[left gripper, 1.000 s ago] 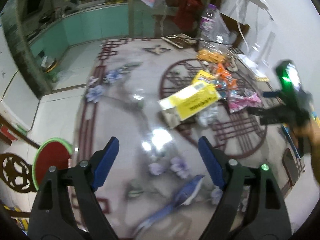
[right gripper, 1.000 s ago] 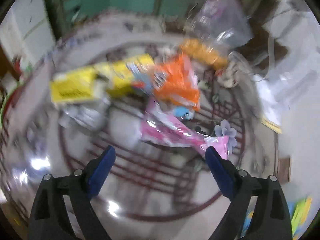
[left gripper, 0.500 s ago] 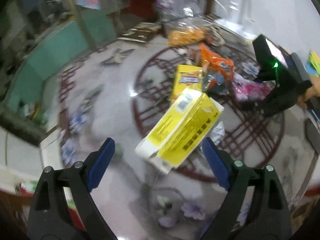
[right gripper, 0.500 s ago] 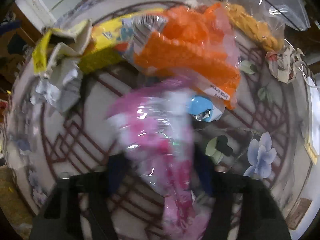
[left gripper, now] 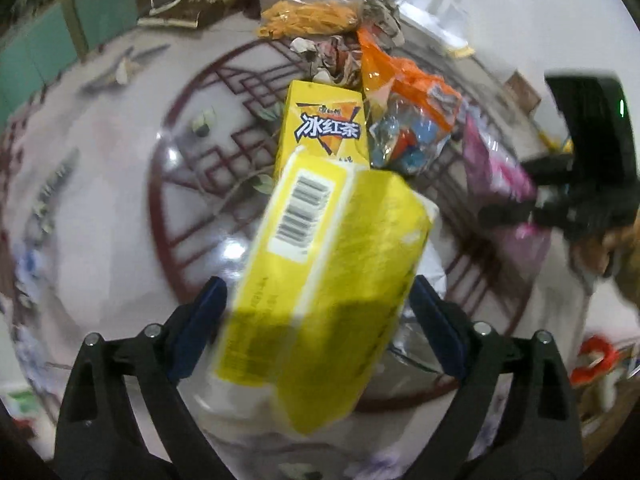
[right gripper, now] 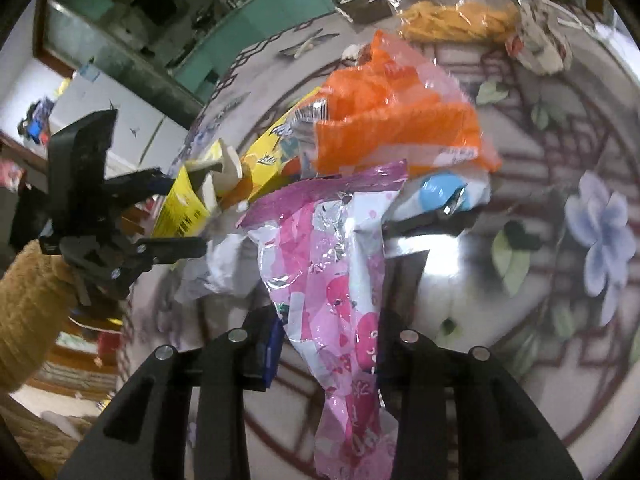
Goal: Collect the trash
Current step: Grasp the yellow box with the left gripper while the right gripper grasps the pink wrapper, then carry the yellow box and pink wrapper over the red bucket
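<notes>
A: Surface [left gripper: 120, 184] first. What's on it?

B: Glossy top, dark red lattice ring, painted flowers. Litter heaped near its middle and far side.

A: Biggest piece?

B: Yellow carton [left gripper: 320, 280] with a barcode, tilted, lying between the left tool's [left gripper: 316, 316] blue pads. Jaws wide and closing; I cannot see a pad pressing on it.

A: Beyond that?

B: A yellow drink box [left gripper: 324, 120] flat on the surface, just past the carton. To its right an orange wrapper [right gripper: 400, 120], clear plastic over it.

A: And the right tool [right gripper: 328, 344]?

B: Narrow, clamped on a pink foil wrapper [right gripper: 336, 264], which stands crumpled above the jaws.

A: Far edge?

B: Clear bag of orange strands [left gripper: 308, 20], with crumpled paper [right gripper: 540, 48] to its right.

A: Smaller bits?

B: A blue round piece [right gripper: 440, 192] just under the orange wrapper.
</notes>
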`<state>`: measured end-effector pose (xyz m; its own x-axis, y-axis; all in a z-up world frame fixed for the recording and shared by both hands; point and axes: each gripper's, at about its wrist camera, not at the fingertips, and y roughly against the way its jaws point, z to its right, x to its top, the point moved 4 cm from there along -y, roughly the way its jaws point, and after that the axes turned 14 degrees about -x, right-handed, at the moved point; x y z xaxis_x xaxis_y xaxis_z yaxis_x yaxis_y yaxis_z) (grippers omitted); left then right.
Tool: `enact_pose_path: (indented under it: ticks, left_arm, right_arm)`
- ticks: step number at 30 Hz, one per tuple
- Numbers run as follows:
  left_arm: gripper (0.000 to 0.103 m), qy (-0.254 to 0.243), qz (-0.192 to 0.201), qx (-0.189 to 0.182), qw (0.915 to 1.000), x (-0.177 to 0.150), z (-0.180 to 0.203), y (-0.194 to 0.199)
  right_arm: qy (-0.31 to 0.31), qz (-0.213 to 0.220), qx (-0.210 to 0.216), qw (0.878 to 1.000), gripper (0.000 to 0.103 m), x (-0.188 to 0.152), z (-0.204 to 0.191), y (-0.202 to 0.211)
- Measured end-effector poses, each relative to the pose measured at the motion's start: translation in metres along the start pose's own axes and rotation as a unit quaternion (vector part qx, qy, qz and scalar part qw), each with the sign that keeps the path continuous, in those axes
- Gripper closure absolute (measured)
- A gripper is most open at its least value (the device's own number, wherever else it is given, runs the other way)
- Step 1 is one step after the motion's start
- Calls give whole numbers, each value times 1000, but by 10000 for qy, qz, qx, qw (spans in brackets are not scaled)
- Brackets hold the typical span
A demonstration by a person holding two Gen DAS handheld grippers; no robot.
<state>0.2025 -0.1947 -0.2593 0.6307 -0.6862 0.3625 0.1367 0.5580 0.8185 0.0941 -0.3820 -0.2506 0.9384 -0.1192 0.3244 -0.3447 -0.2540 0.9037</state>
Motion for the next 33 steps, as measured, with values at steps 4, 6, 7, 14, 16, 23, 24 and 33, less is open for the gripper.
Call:
enact_pose_path:
  ticks: [4,6,7,14,16,23,24,33]
  left_arm:
    - [41,245,320,-58,9992,-2,0,7]
    - [44,445,468,-128,9978,-4,3,14]
    - [45,507,545,-100,9972,-6,4,19]
    - [45,991,1515,565,9818,-20,38,79]
    - [45,1062,1793,799,9748,-23,50,97]
    - [44,1340,2645,1727,9393,-50,96,166]
    - [44,1380,2711,1793,9356,-54,98,172]
    - [43,1617,3203,2217,9067,-111,115,227]
  right_arm:
    - [-290,16,123,9995,68,-8,-12,0]
    - [-304,91,86,9995,68,-9,-17,7]
    - [-280,145,40,9995,68,-8,-19,11]
    - [-186,1139,-714,9907,70,8,-57,57]
    - [-174,1445,-905,9852,70,8,-71,75]
    - [-23,1810,-856,9797,69,0,-120,104]
    - [22,1869,-857,9786,69,-4,-129,109]
    - [362,2142,-812,9727,68,-26,-190,132]
